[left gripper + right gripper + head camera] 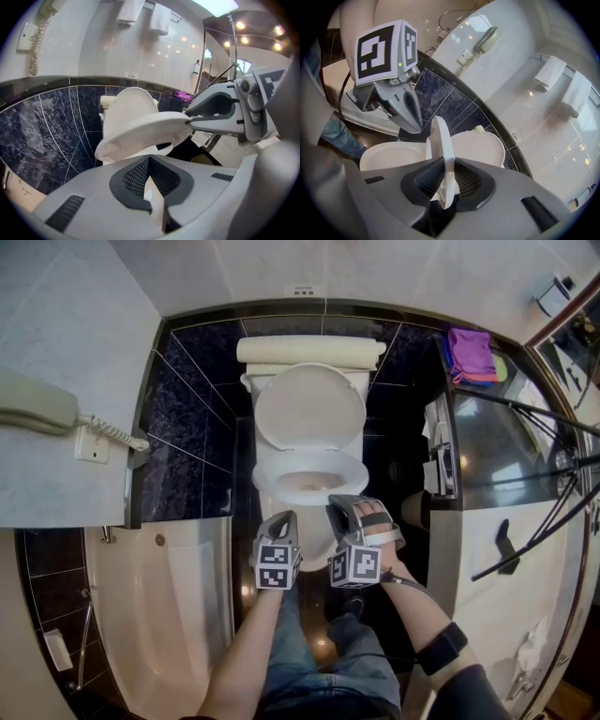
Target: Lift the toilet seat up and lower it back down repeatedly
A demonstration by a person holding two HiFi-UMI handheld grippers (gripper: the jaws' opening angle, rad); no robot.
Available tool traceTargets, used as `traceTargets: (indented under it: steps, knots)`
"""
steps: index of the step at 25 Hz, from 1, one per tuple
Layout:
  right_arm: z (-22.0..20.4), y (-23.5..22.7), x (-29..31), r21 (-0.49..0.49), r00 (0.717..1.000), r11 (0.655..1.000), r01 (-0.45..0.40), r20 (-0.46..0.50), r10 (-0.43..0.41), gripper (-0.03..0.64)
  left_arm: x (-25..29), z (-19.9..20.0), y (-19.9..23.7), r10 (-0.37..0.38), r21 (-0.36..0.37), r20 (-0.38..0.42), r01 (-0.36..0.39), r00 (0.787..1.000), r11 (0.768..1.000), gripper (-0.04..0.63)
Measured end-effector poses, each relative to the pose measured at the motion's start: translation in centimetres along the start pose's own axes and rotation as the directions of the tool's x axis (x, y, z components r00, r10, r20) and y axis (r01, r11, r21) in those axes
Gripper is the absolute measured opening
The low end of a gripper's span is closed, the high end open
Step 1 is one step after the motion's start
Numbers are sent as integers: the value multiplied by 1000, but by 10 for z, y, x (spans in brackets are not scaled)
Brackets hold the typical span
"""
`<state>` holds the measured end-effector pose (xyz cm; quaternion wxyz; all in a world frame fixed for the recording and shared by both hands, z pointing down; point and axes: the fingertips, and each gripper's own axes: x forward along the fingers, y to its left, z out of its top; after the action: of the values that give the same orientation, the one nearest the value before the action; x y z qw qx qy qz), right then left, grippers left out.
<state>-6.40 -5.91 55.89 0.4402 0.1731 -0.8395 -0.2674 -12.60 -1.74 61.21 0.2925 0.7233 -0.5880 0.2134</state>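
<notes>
1. The toilet seat (145, 129) is tilted partway up, its front edge off the bowl (391, 155). Behind it, at 12 o'clock, the lid (309, 407) stands open against the tank.
2. The right tool (443, 164) is clamped on the seat's front rim, at about 5 o'clock on the ring in the head view. The rim runs edge-on between its pads.
3. The left tool (150, 173) has its jaws drawn together with nothing in them. It hovers just off the bowl's front at about 7 o'clock, near the right tool (339, 506).
4. One frame does not show whether this is a lift or a lowering. Either way, the hand should probably follow the arc around the hinge at 12 o'clock rather than pull straight.
5. The wrist should roll with the seat so the pads stay flat on the rim. A fixed wrist would likely twist the smooth plastic out of the grip.
6. Going down, it is best to carry the seat all the way onto the bowl, since a drop would slam.
7. The left tool (279, 521) is best kept out from under the seat.
</notes>
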Motion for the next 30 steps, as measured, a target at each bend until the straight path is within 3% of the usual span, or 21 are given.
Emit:
traceTargets:
  steps: [6, 16, 20, 25, 30]
  knots:
    - [-10, 58, -13, -48, 998, 997, -56, -14, 56, 102, -5, -27, -2, 16, -18, -5, -16, 1000, 1000, -2]
    - [-18, 111, -26, -104, 991, 986, -133, -21, 131, 98, -7, -78, -8, 23, -68, -63, -27, 998, 997, -2]
    - [-22, 127, -41, -91, 990, 986, -138, -6, 138, 21, -7, -93, -10, 20, -69, -80, -26, 997, 997, -2]
    - [-50, 133, -51, 84, 994, 991, -103, -19, 105, 18, -7, -135, -16, 14, -47, -131, -20, 991, 999, -3]
    - [-100, 135, -35, 337, 997, 941, -17, -60, 40, 18, 1, -192, -27, -25, -12, -173, 24, 985, 1000, -3]
